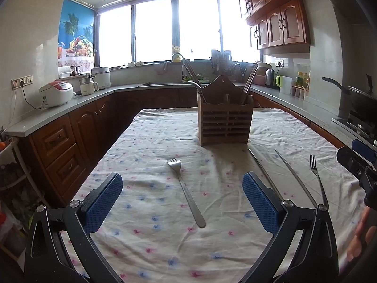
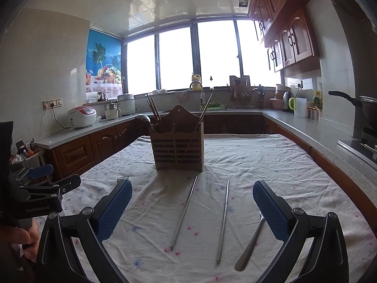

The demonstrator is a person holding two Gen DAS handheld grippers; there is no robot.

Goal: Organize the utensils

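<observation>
1. I judge the step in hand is picking up loose cutlery: I should lower my left claw (image 1: 182, 202) straight over the fork (image 1: 186, 191) handle, pinching across its narrow width.
2. The wooden holder (image 1: 225, 122) stands upright mid-bench (image 1: 146, 235), beyond the fork.
3. Both claws are spread wide, holding and touching nothing.
4. My right claw (image 2: 192, 206) hovers over two metal chopsticks (image 2: 183, 212), a second fork (image 2: 249, 243) beside them.
</observation>
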